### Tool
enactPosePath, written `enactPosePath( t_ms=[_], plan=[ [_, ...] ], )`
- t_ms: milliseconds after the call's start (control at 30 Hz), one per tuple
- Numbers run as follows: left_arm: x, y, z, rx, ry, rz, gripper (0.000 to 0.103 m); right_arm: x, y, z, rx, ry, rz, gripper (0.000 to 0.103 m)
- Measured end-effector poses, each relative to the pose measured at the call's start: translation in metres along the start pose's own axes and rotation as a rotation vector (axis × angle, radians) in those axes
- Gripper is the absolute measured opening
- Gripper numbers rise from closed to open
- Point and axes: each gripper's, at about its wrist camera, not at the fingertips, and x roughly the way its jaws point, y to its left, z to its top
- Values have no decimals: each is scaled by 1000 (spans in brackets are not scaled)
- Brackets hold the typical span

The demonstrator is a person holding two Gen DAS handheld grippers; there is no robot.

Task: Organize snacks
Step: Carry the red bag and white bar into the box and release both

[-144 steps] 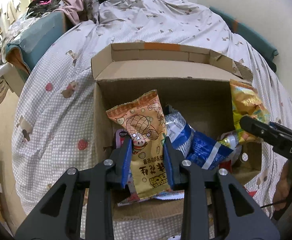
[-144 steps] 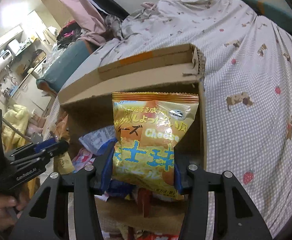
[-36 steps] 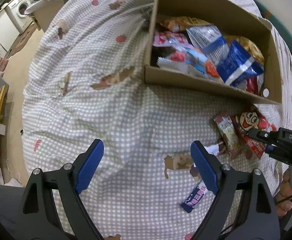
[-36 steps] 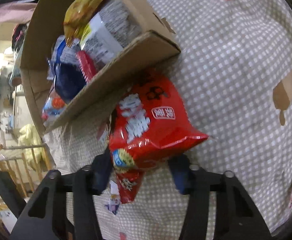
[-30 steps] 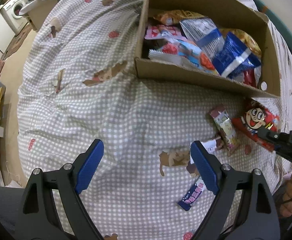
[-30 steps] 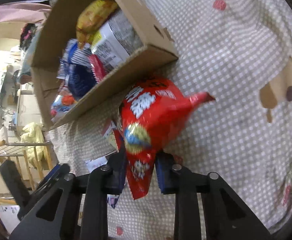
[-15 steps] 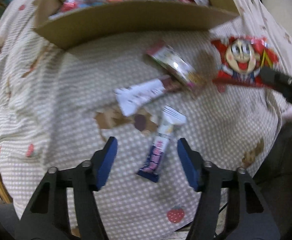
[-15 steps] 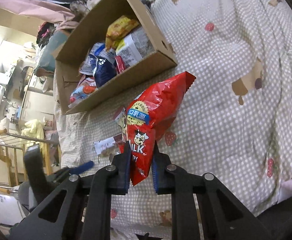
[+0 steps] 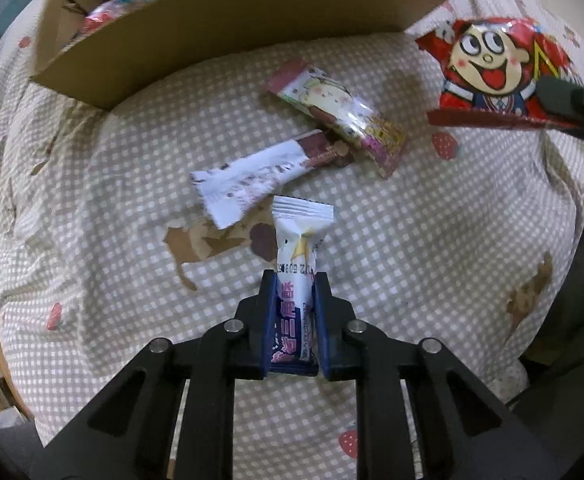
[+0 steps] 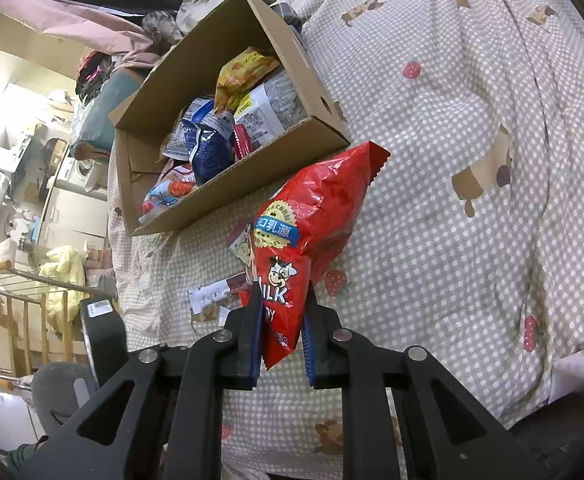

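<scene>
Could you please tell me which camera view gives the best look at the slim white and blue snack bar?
The left wrist view: the white and blue snack bar sits centre frame, pinched between the left gripper pads, just closed on it, its crimped top showing. The right wrist view does not show it clearly; the red milk candy bag fills the foreground.

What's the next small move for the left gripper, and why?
Probably lift straight up. The left gripper is shut on the white-and-blue snack bar, which lies on the checked bedspread; it must rise to clear the near wall of the cardboard box.
</scene>
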Motion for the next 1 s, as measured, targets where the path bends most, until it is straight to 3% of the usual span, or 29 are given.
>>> enactPosePath(
  t_ms=[267,433,533,667,867,1000],
  plan=[
    [-14,23,-15,-16,-18,7,14,-11,-9,1,32,-35,-54,17],
    [-31,31,-24,-24,-64,9,14,-33,-27,5,103,-135,-109,17],
    [-46,39,-25,-16,-114,54,14,-53,-25,9,96,-240,-124,17],
    [-67,46,-28,-50,-167,64,14,-72,-18,11,77,-341,-67,17],
    [-117,69,-31,-159,-300,56,14,-78,2,17,-6,-371,-29,17],
    [-140,76,-15,-200,-403,107,14,-77,19,18,-77,-374,-32,17]
  ],
)
